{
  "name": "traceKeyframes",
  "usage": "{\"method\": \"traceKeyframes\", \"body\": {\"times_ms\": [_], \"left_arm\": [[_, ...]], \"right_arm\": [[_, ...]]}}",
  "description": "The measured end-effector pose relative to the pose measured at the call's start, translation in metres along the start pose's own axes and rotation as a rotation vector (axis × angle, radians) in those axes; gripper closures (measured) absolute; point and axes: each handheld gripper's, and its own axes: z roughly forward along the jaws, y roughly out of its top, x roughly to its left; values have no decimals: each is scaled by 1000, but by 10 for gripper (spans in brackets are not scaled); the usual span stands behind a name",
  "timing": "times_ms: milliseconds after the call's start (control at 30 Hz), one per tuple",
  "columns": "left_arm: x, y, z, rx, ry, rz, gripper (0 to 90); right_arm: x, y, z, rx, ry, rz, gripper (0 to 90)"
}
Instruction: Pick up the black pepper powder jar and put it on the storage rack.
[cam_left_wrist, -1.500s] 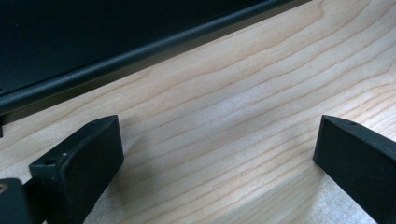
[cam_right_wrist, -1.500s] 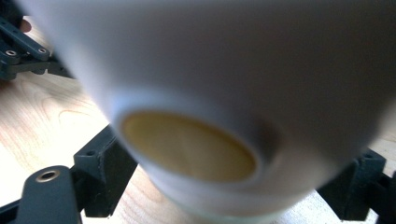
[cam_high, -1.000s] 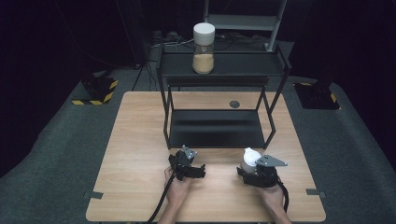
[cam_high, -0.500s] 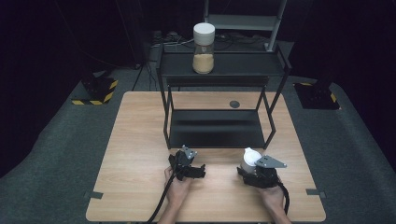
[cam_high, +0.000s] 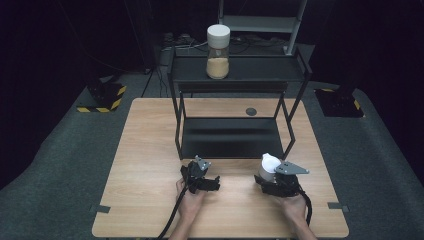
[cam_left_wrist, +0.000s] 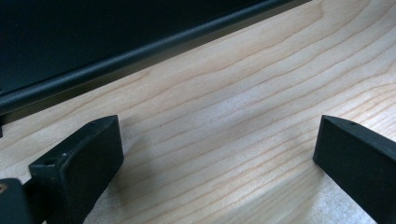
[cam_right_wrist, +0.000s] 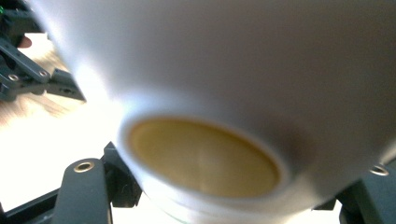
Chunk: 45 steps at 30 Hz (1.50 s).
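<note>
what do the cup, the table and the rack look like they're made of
Cup, shut in the right gripper: smooth white, probably glazed ceramic or plastic, with a soft sheen and a tan base.
Table: pale wood or wood-look laminate, matte, showing grain lines.
Rack: black metal, likely painted, with thin bars.

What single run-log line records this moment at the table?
right gripper: shut on white cup | left gripper: open, over table | jar: on rack

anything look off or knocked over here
Only the white cup: it lies tilted in the shut right claw, its base facing the right gripper view's camera. The jar stands upright on the rack; nothing spilled.
</note>
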Motion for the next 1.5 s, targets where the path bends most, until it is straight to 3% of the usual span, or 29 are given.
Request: {"method": "traceKeyframes", "body": {"times_ms": [300,800,1067,1500], "left_arm": [[0,0,0,0,0,0,14],[0,0,0,0,0,0,14],[0,0,0,0,0,-1,15],[0,0,0,0,0,0,14]], "right_arm": [[-13,19,-8,-12,19,19,306],[-24,60,-23,-47,37,-11,306],[-24,83,-30,-74,37,-41,305],[-26,108,-34,-76,45,-32,305]]}}
